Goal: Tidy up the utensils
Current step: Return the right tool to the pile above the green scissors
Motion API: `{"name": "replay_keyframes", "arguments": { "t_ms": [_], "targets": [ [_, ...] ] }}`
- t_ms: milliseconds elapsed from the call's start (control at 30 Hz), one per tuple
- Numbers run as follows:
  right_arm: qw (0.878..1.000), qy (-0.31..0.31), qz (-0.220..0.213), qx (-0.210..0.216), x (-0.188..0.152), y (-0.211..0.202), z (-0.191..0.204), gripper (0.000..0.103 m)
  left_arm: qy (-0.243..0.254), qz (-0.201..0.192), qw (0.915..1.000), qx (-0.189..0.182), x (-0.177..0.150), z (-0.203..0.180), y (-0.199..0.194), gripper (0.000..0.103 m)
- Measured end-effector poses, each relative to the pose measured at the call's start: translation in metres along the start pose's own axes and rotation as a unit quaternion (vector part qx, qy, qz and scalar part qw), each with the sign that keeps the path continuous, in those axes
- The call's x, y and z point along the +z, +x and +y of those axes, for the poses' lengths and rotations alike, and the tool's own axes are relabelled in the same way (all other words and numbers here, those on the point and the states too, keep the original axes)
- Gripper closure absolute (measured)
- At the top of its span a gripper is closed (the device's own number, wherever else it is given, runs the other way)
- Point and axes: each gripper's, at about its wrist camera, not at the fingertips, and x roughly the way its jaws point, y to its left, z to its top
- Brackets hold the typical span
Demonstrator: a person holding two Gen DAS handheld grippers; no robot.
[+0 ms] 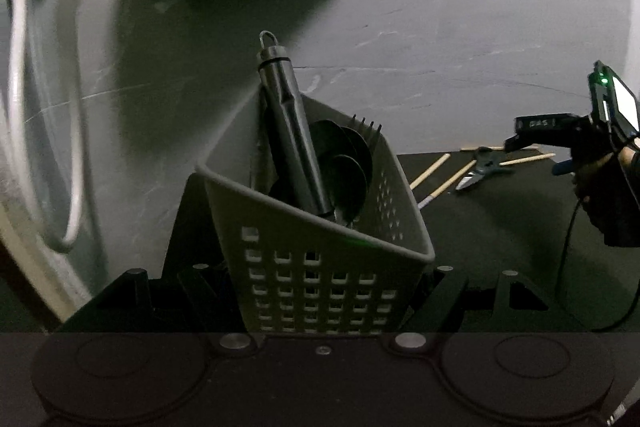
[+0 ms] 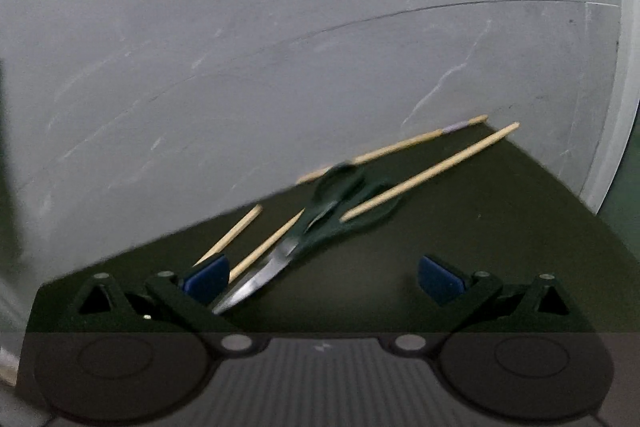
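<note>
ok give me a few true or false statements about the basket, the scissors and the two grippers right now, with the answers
1. The left gripper is closed on the perforated basket. True.
2. The basket is empty. False: it holds a dark-handled utensil, a fork and other dark utensils.
3. The right gripper is clamped on the scissors. False: its jaws stand wide open, and the scissors lie on the dark mat.
4. Wooden chopsticks lie on the mat beside the scissors. True.
5. The scissors stand upright in the basket. False: they lie flat on the mat, outside it.
</note>
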Motion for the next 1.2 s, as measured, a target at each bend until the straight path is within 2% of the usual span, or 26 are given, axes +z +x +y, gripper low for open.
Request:
{"name": "replay_keyframes", "arguments": {
  "t_ms": [233,500,600,767,833,1067,1200],
  "targets": [
    [1.0,0.028,-0.001,0.011,0.031,0.04,-0.041,0.0,-0.025,0.008,0.9984,0.05,0.001,-0.022,-0.001,0.026],
    [1.0,0.001,0.005,0.018,0.031,0.071,-0.026,0.001,-0.03,0.014,0.997,0.07,0.003,-0.034,-0.001,0.026],
    [1.0,-0.007,0.007,0.0,0.024,0.077,-0.014,0.004,-0.029,0.014,0.9968,0.073,0.002,-0.036,-0.002,0.026],
    [0.999,-0.037,0.02,-0.006,0.009,0.087,0.0,0.015,-0.027,0.014,0.997,0.071,0.002,-0.035,-0.001,0.026],
    [0.998,-0.055,0.011,-0.013,0.002,0.085,0.005,0.017,-0.025,0.015,0.9973,0.068,0.002,-0.034,-0.001,0.026],
    [0.995,-0.097,0.005,-0.007,-0.015,0.073,0.016,0.028,-0.018,0.015,0.9981,0.057,0.002,-0.029,0.001,0.026],
    [0.996,-0.089,0.013,-0.005,-0.013,0.072,0.016,0.029,-0.014,0.015,0.9985,0.051,0.003,-0.027,0.001,0.026]
  ]
}}
